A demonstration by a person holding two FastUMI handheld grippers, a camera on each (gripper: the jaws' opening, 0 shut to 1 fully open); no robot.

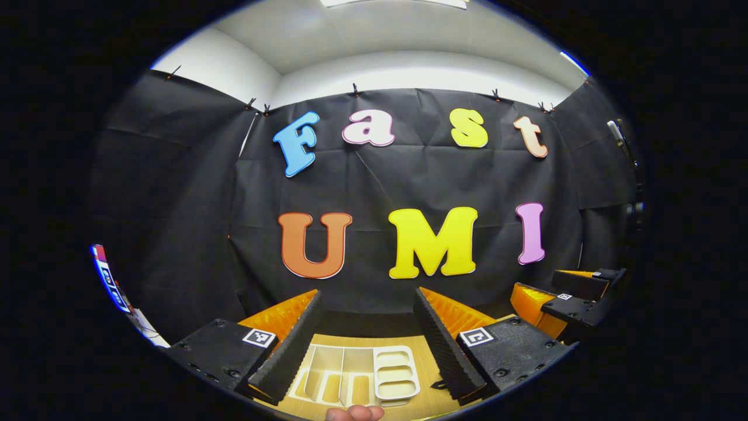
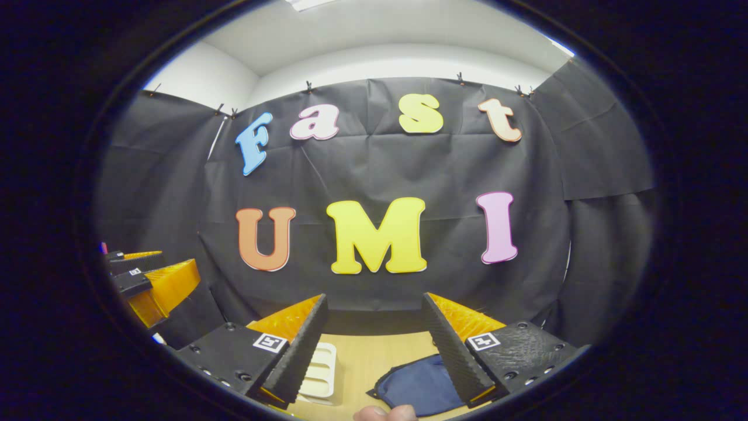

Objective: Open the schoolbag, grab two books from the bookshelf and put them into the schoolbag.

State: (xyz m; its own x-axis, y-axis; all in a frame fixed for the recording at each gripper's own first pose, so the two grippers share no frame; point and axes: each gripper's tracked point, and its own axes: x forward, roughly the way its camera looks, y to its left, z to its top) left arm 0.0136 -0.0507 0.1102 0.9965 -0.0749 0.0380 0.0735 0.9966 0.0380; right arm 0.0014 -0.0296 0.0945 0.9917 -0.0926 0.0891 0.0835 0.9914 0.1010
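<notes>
Black cloth point(image 1: 409, 175) hangs clipped along its top edge across the back and both sides of the booth. Above it rise white walls point(image 2: 204, 73) and a white ceiling point(image 1: 380, 29) with a bright light panel point(image 1: 391, 3). Below lies a pale wooden tabletop point(image 2: 374, 356).
</notes>
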